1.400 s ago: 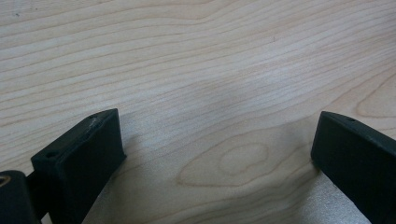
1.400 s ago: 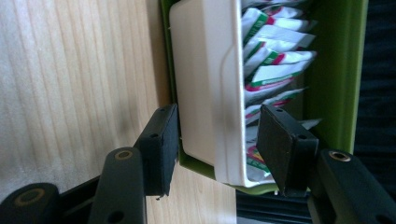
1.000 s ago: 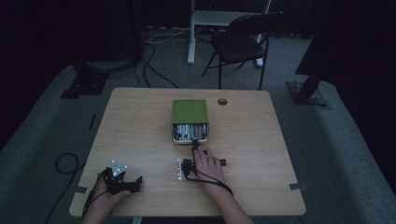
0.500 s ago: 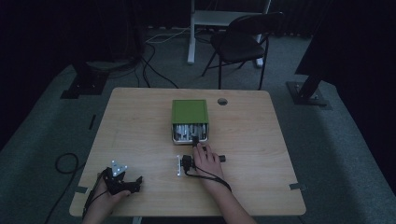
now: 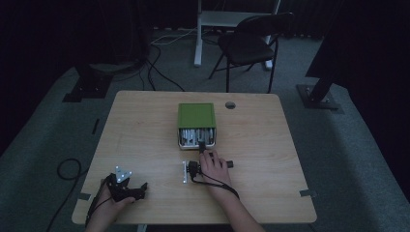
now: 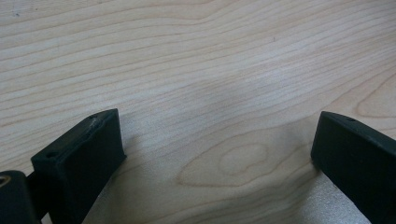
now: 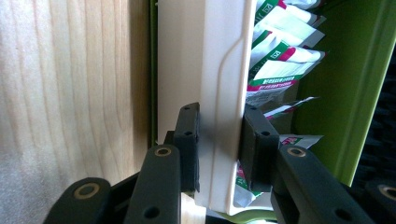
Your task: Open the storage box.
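A green box (image 5: 196, 115) lies at the middle of the wooden table (image 5: 145, 125), and its white drawer (image 5: 196, 138) is pulled out toward me. In the right gripper view, red, green and white sachets (image 7: 280, 60) fill the drawer. My right gripper (image 7: 219, 144) has just been closing, and its pads now press on both sides of the drawer's white front panel (image 7: 219, 70). In the high view the right gripper (image 5: 202, 145) sits at the drawer's front under my hand. My left gripper (image 5: 138, 188) rests open on the table's near left; bare wood lies between its jaws (image 6: 219, 154).
A round cable hole (image 5: 230, 105) lies in the table behind the box. A dark chair (image 5: 251, 38) and a white desk leg stand beyond the far edge. Cables run across the floor at left. Bare wood spreads left and right of the box.
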### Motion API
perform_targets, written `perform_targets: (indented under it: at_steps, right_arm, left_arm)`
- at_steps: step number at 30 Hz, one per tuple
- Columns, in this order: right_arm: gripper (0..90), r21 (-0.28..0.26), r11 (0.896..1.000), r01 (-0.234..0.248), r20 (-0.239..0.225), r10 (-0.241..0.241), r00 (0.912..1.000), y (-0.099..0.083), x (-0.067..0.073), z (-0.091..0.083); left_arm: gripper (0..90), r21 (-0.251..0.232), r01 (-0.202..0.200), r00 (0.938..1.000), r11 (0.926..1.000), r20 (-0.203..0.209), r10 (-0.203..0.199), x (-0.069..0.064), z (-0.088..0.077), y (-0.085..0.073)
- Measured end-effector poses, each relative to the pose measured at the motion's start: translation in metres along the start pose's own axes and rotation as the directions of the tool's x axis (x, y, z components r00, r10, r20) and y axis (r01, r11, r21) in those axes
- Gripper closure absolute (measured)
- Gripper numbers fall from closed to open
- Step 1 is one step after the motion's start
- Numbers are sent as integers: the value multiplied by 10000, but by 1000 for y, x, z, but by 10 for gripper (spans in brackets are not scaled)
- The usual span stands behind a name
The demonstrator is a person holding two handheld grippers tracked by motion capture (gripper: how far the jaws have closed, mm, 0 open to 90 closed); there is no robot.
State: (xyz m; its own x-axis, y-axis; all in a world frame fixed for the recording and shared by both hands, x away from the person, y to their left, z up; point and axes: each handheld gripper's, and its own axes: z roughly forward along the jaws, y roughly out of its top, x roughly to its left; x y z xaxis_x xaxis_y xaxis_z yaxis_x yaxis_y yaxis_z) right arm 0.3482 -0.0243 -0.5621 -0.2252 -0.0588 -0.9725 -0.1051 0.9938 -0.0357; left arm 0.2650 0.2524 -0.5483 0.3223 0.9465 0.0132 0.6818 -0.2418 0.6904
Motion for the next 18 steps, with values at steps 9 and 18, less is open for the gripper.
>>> perform_targets:
  at_steps: [9,18]
  right_arm:
    - [713,61,10000,-55,-25,55,10000,1,0,-2]
    - [715,35,9999,-161,-69,161,9998,1,1,-6]
  left_arm:
    - [29,3,9,10000,10000,-10,-9,0,0,0]
    - [29,3,11,10000,10000,-10,-11,0,0,0]
